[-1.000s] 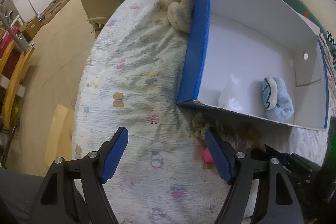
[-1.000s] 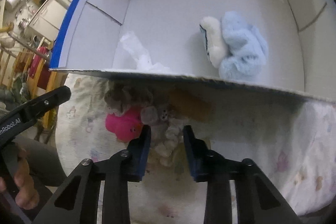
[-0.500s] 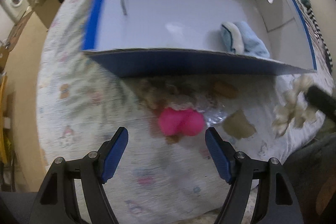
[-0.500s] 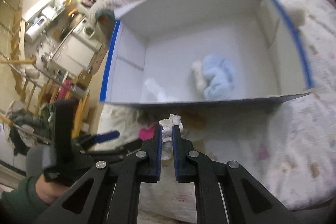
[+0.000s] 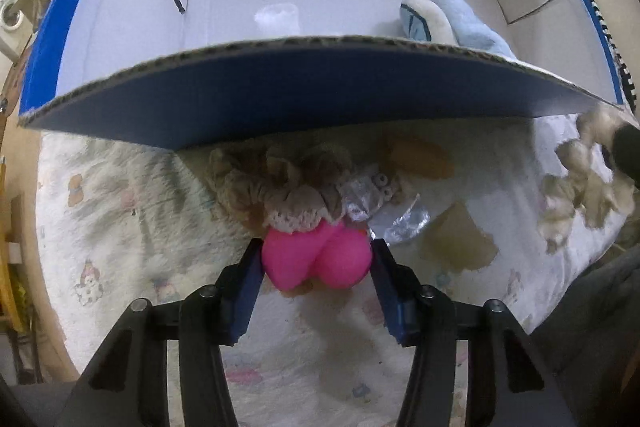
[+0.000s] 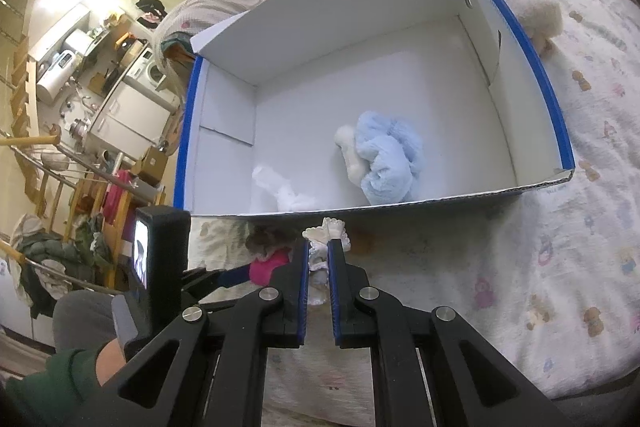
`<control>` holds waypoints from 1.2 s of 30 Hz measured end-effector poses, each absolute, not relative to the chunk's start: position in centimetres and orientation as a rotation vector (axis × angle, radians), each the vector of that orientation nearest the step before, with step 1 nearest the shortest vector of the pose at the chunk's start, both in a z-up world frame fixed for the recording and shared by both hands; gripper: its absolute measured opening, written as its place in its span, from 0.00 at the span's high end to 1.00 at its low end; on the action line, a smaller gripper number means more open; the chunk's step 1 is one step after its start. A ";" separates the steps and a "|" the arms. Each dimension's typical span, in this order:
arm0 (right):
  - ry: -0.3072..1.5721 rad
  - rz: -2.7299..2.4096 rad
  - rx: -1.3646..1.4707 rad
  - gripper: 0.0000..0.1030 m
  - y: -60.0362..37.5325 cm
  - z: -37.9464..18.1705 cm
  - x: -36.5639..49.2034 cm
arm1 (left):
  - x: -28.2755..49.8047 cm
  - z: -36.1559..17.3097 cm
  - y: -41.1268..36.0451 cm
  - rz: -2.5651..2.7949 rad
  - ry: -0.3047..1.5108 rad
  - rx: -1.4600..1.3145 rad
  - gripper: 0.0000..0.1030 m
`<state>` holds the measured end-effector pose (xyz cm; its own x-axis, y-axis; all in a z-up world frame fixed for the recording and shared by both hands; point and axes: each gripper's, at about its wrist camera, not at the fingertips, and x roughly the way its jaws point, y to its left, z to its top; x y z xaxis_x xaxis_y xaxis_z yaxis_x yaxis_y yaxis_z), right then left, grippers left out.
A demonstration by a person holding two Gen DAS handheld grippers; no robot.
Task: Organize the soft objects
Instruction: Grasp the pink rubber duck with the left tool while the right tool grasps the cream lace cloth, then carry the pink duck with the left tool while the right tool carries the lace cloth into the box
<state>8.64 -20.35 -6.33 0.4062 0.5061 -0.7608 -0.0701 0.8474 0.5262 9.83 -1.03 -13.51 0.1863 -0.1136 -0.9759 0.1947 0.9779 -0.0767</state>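
A pink plush toy (image 5: 316, 261) lies on the printed bed sheet in front of the blue box (image 5: 280, 87). My left gripper (image 5: 316, 251) points down over it. Its jaws are closing, and both blue pads touch the toy's sides. A frilly brown soft toy (image 5: 280, 183) lies behind the pink one, against the box wall. My right gripper (image 6: 319, 247) is shut on a small cream fluffy toy (image 6: 324, 231), held above the sheet near the box's front wall. The cream toy (image 5: 580, 187) also hangs at the right edge of the left wrist view. Inside the box (image 6: 400, 47) lie a light-blue plush (image 6: 388, 159) and a white fluffy piece (image 6: 280, 191).
A crumpled clear plastic wrap (image 5: 400, 219) lies right of the pink toy. Another cream plush (image 6: 536, 19) rests outside the box's right wall. The bed edge drops off at the left, with a ladder, shelves and a washing machine (image 6: 152, 71) beyond. A hand in a green sleeve (image 6: 60, 379) holds the left gripper.
My left gripper swung round to the box's front, came down over the pink toy, and its jaws narrowed onto it. My right gripper shut on the cream toy and lifted it.
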 end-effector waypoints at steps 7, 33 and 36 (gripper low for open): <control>1.126 0.365 0.443 0.89 -20.2 -7.1 9.4 | 7.5 -12.9 1.4 -0.241 1.429 0.037 0.53; 1.127 0.353 0.342 0.89 -18.1 -7.2 8.9 | 4.3 -6.6 4.9 -0.015 1.189 0.010 0.53; 1.110 0.359 0.340 0.89 -18.1 -6.9 8.7 | 4.7 -6.3 4.8 -0.001 1.165 0.006 0.53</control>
<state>8.67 -18.09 -6.86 0.3994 0.4435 -0.8023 -0.1105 0.8921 0.4382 4.74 4.84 -6.33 0.3947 0.0024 -0.9188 0.0043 1.0000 0.0045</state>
